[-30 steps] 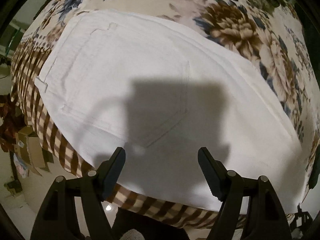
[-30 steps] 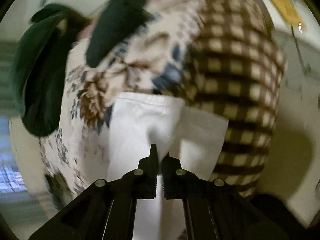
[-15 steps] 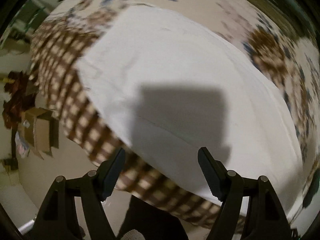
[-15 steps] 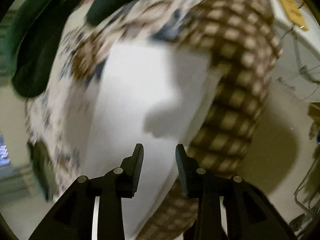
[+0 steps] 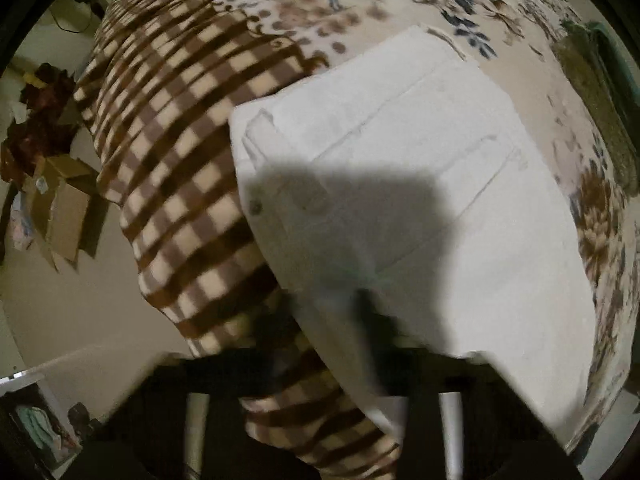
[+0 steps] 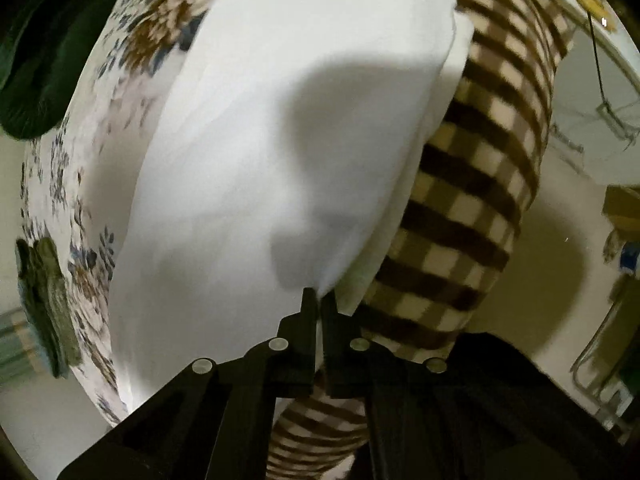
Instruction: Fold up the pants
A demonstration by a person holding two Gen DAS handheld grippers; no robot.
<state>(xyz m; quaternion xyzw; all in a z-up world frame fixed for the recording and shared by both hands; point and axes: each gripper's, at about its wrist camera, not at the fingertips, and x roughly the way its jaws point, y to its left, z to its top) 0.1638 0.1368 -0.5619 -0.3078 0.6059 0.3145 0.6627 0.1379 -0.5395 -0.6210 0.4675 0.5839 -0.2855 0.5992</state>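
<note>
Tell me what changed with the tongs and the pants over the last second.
The right tongs, open half a second ago, have shut on the near edge of the white pants. The left tongs, wide open before, are now a motion blur at the waistband end; their state is unclear. The pants still lie on the blanket.

Beige floor (image 5: 80, 312), seemingly cardboard boxes (image 5: 64, 208)

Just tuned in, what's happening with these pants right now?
A person is folding white pants on a floral blanket. The right tongs are shut on a pants corner near the checked edge. The left tongs sit at the waistband end, too blurred to tell open from shut.
</note>
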